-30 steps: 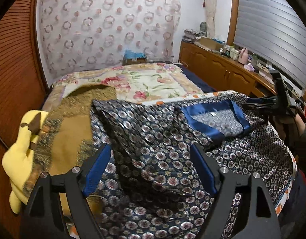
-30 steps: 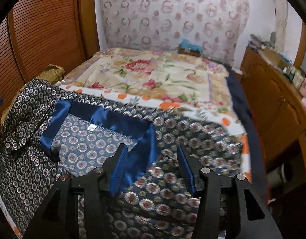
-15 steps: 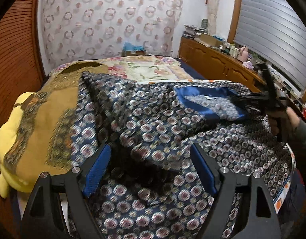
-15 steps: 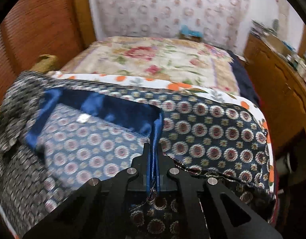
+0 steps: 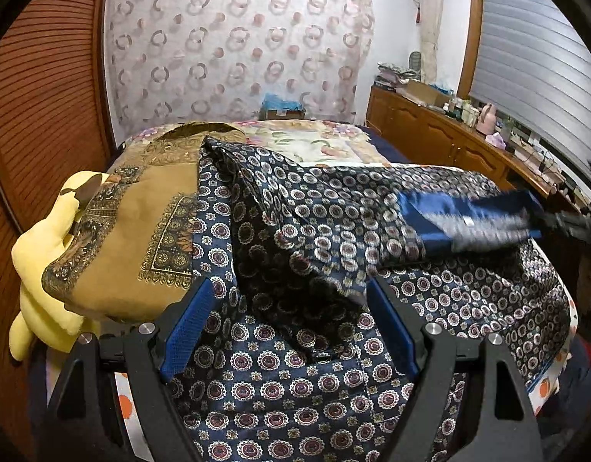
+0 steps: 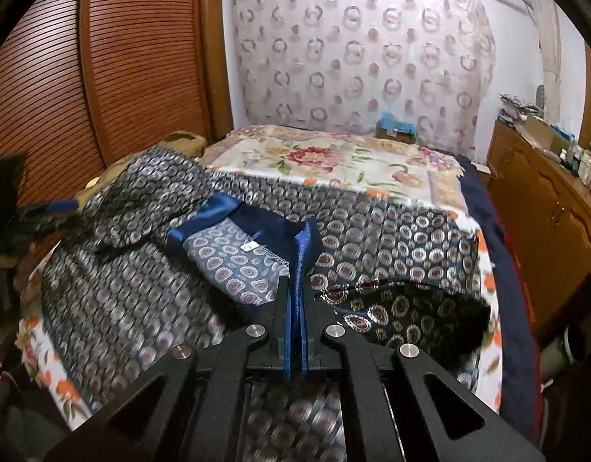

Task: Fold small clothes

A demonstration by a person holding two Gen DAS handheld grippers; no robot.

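Observation:
A navy garment patterned with small circles (image 5: 334, 231) (image 6: 149, 300) lies spread over the bed, its plain blue collar (image 6: 257, 215) turned up. My right gripper (image 6: 295, 281) is shut on the collar's right edge and holds that corner lifted off the bed. In the left wrist view the right gripper (image 5: 569, 219) shows blurred at the right edge, with the collar (image 5: 469, 211) stretched toward it. My left gripper (image 5: 291, 308) stands open low over the garment's near-left part, a dark fold of cloth between its blue pads without being pressed.
A tan patterned cloth (image 5: 141, 231) and a yellow plush toy (image 5: 37, 277) lie at the bed's left edge. A floral bedspread (image 6: 334, 161) covers the far half. A wooden sideboard (image 6: 546, 208) runs along the right, slatted wooden doors (image 6: 103, 77) on the left.
My right gripper closed on the blue collar edge and pulled it up and to the right. My left gripper, still open, moved forward and lower over the garment.

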